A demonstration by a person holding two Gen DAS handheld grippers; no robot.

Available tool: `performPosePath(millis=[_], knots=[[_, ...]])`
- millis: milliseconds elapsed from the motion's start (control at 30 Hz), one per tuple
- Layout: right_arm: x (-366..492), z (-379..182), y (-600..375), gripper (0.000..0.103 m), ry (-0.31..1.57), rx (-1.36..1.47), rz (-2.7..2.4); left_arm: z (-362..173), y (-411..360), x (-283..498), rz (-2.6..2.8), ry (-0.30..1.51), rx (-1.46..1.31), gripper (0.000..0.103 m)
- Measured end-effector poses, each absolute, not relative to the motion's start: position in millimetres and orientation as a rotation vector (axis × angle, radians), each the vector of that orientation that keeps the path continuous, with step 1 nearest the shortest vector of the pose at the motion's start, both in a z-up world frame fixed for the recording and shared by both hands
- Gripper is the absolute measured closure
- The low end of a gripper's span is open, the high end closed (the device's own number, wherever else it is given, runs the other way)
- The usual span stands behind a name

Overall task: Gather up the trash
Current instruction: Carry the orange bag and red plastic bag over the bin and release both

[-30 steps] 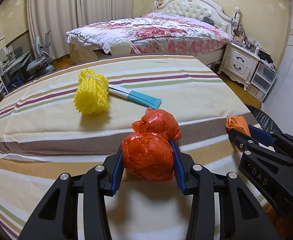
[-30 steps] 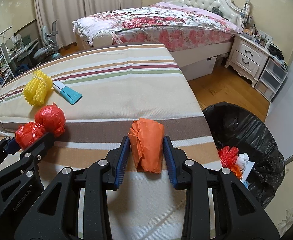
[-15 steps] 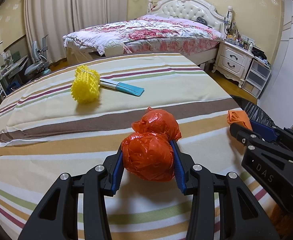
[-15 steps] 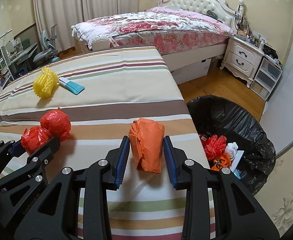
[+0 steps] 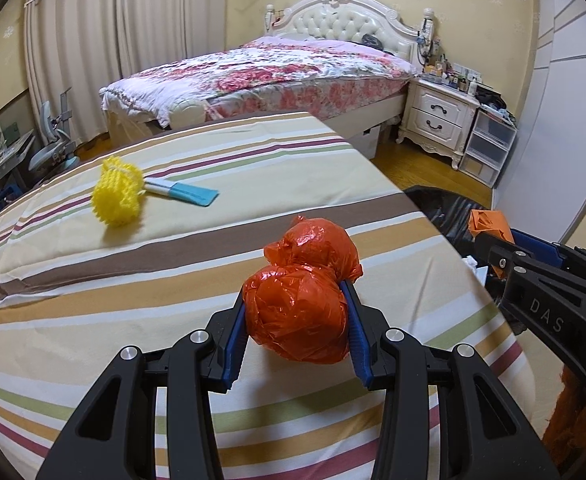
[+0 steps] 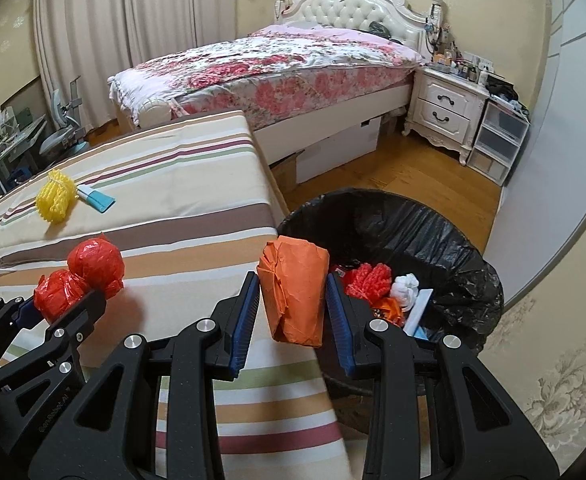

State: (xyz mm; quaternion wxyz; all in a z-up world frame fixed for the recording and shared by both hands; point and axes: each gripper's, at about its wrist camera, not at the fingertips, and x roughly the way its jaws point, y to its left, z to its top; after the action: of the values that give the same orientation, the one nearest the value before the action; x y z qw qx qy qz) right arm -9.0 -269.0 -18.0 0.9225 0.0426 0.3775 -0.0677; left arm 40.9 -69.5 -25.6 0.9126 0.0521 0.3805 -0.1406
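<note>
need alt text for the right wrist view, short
The right gripper holds a folded orange paper packet at the edge of a striped table, beside a black-lined trash bin already holding scraps. At left, the left gripper holds a red plastic bag bundle; yellow foam netting lies farther back.

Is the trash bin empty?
No, the black-lined trash bin already holds red netting and a white wad.

Two close wrist views, shared table
</note>
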Motion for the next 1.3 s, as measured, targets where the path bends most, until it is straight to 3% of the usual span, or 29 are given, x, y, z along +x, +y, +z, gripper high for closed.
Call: performPosePath(millis=[800, 1300], knots=[[7, -25, -365, 0.069, 0.749, 0.197, -0.337, -18, -187, 82, -0.4, 0.742, 0.225, 0.06], [17, -34, -390, 0.068, 0.751, 0.246, -0.385, -34, -219, 97, -0.422, 0.775, 0.275, 0.057]])
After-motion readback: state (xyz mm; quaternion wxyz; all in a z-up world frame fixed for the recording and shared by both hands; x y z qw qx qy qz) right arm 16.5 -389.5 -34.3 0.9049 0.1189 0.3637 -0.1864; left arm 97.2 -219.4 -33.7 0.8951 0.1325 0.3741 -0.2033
